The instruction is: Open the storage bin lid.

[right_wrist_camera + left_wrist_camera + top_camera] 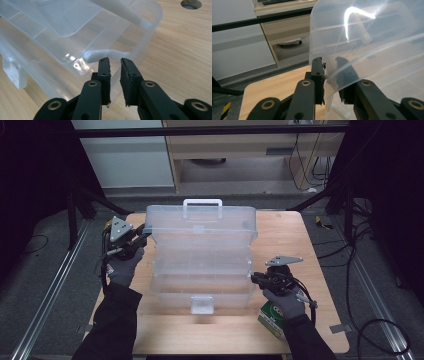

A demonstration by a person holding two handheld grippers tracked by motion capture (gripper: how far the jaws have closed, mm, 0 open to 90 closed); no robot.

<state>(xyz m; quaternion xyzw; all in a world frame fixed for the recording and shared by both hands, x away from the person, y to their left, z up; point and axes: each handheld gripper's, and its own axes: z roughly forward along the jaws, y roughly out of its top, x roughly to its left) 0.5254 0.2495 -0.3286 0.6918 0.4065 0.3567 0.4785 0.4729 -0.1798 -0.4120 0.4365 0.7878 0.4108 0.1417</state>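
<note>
The left gripper (329,72) has its jaws set on either side of the thin clear edge of the lid (372,45), one jaw outside and one behind the plastic; they look closed on that edge. In the high view this gripper (141,234) meets the lid's (202,222) left corner, with the gloved left hand (124,265) behind it.

The right gripper (115,72) has its jaws narrowly parted over the rim of the box (75,50), just below a white arm (105,53) on the box's side; I cannot tell whether the pads press on the rim. From above, the right gripper (256,279) sits at the box's (200,285) right side, the right hand (284,300) behind it.

The box is a clear stepped case in the middle of the counter (295,240), its lid raised at the far side with a white handle (202,206) on top and a white latch (202,304) at the near edge. A green and white carton (270,317) lies on the counter just under the right hand.
</note>
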